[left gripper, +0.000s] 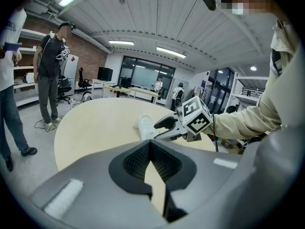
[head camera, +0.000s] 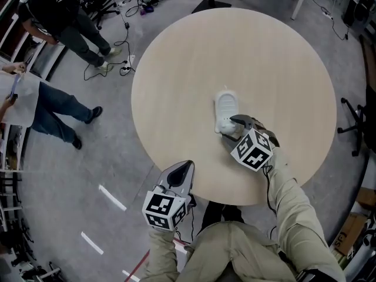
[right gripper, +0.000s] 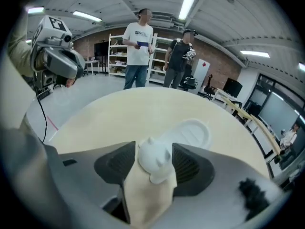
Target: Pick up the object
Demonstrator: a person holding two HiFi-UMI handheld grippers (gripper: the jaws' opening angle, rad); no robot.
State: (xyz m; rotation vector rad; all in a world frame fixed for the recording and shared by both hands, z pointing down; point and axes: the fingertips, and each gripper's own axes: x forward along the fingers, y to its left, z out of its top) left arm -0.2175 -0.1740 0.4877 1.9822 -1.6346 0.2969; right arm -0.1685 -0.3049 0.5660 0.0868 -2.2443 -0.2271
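A white plastic object (head camera: 226, 106) lies flat on the round light-wood table (head camera: 176, 69), with an oval far end (right gripper: 190, 132) and a small animal-shaped near end (right gripper: 153, 160). My right gripper (head camera: 231, 127) stands at that near end with a jaw on either side of it. The pads stand close beside the figure without visibly pressing on it, and the object rests on the table. My left gripper (head camera: 182, 170) hangs over the table's near edge, its jaws together and nothing between them. The left gripper view shows the object (left gripper: 145, 125) and the right gripper (left gripper: 167, 124) ahead.
Two people stand on the floor to the table's left, one in black (head camera: 59, 4) and one in a white top (head camera: 35, 104). Cables and a power strip (head camera: 125, 68) lie on the floor near them. An office chair (head camera: 352, 119) stands at the right edge.
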